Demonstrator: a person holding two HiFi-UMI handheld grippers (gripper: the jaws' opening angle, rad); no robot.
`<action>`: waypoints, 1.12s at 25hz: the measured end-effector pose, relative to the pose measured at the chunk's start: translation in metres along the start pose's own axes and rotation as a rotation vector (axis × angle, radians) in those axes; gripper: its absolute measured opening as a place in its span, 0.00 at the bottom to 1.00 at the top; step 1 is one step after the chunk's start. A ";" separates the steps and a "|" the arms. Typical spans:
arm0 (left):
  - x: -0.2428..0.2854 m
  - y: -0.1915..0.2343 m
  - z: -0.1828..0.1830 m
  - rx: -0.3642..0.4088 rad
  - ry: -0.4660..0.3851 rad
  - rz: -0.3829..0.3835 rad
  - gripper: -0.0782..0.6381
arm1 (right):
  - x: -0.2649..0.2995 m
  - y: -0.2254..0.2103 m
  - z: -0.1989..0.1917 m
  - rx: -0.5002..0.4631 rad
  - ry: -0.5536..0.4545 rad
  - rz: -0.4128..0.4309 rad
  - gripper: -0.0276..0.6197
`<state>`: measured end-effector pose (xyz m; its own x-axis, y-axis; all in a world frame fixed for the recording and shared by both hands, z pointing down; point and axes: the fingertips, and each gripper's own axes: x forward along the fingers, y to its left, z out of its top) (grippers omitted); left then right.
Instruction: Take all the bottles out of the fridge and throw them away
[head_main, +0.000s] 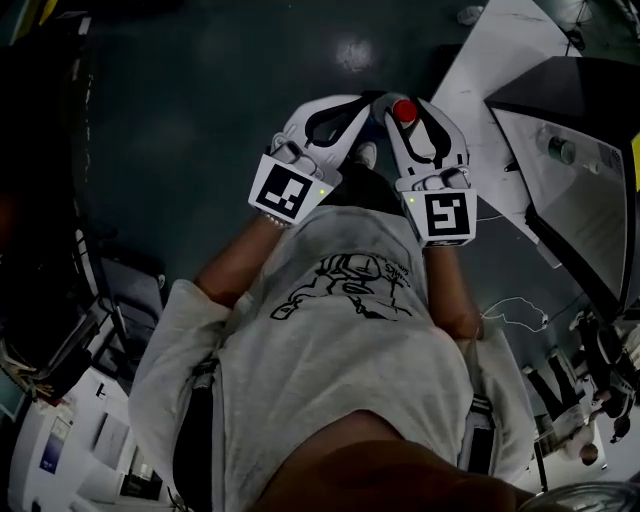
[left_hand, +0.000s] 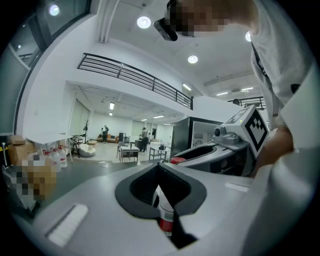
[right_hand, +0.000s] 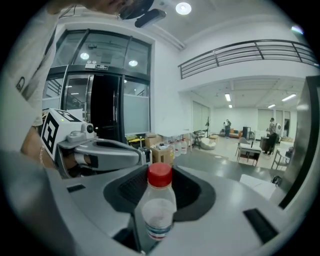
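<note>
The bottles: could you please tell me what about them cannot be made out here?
- Left bottle: left gripper view, only a strip shows; the left hand-held gripper hides the rest.
- Right bottle: right gripper view, base hidden in the right hand-held gripper; label print too small.

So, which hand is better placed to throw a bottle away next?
Right, I think: the right gripper holds a red-capped bottle upright in its jaws, ready to drop. The left gripper shows only a white-and-red thing between its jaws, which I cannot identify.

Two grippers (head_main: 352, 113) (head_main: 408, 106), two bottles (left_hand: 164, 212) (right_hand: 158, 210), one person (head_main: 340, 330)
</note>
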<state>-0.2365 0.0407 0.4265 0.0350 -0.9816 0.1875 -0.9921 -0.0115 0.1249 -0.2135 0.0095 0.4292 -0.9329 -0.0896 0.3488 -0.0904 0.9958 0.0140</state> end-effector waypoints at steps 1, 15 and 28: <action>0.001 0.001 -0.007 -0.004 0.009 -0.001 0.12 | 0.003 0.001 -0.007 0.010 0.009 -0.005 0.28; 0.018 0.005 -0.119 -0.060 0.130 0.001 0.12 | 0.036 0.013 -0.121 0.123 0.112 -0.038 0.28; 0.022 0.002 -0.228 -0.126 0.224 0.044 0.12 | 0.053 0.024 -0.236 0.169 0.192 -0.104 0.28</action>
<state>-0.2107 0.0627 0.6530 0.0320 -0.9139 0.4046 -0.9709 0.0677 0.2297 -0.1833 0.0329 0.6690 -0.8336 -0.1704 0.5255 -0.2547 0.9627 -0.0918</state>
